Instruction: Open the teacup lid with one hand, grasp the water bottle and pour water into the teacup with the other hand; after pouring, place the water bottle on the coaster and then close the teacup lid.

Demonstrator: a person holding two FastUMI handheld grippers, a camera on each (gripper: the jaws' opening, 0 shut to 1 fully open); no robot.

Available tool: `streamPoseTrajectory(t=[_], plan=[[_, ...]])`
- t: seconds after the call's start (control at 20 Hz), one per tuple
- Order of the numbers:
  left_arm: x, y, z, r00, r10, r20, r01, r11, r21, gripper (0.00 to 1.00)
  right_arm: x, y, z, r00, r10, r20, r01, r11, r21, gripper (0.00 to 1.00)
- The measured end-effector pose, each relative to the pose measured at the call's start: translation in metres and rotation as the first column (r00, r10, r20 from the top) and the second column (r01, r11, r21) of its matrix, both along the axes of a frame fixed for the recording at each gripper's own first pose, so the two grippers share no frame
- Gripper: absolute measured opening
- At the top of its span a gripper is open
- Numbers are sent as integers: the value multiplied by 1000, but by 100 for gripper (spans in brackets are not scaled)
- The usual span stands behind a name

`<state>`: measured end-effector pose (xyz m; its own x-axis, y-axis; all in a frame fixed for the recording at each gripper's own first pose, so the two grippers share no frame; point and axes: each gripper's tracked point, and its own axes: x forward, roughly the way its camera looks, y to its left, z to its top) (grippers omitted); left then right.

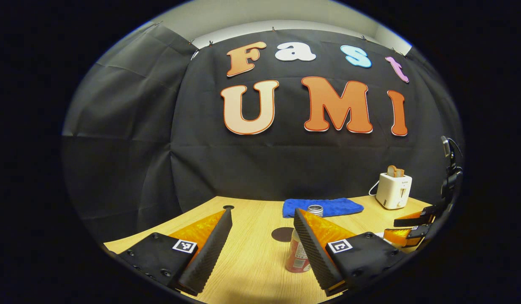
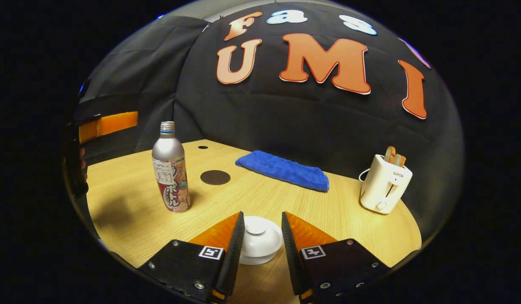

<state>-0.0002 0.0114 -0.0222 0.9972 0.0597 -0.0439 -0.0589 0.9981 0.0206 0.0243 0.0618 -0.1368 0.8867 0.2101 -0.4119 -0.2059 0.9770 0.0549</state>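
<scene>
While the right gripper (image 2: 262,236) hovered with its 2 fingers spread on either side of the lidded white teacup (image 2: 258,240) without touching it, the water bottle (image 2: 171,169) stood upright on the tabletop (image 2: 285,198), near the dark round coaster (image 2: 215,177). The left gripper (image 1: 262,236) was likewise spread wide and held nothing, the bottle partly hidden behind 1 finger. A blue towel (image 2: 283,169) and a white toaster (image 2: 384,183) sat farther back.

Brushed-metal water bottle (image 2: 171,169) with glossy printed wrap; matt wood-grain counter (image 2: 260,198); fuzzy cloth towel (image 2: 283,169); glazed smooth teacup lid (image 2: 260,240).
</scene>
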Motion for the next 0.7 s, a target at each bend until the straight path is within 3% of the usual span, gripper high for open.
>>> streamPoseTrajectory(t=[0.25, 0.7], plan=[[1, -1, -6, 1000, 2, -12, -2, 1000, -1, 97, 5, 11, -11, 1000, 22, -20, -22, 1000, -12, 34], [5, -5, -16, 999, -3, -36, 3, 1000, 3, 97, 10, 12, -13, 999, 36, -14, -37, 998, -59, 24]])
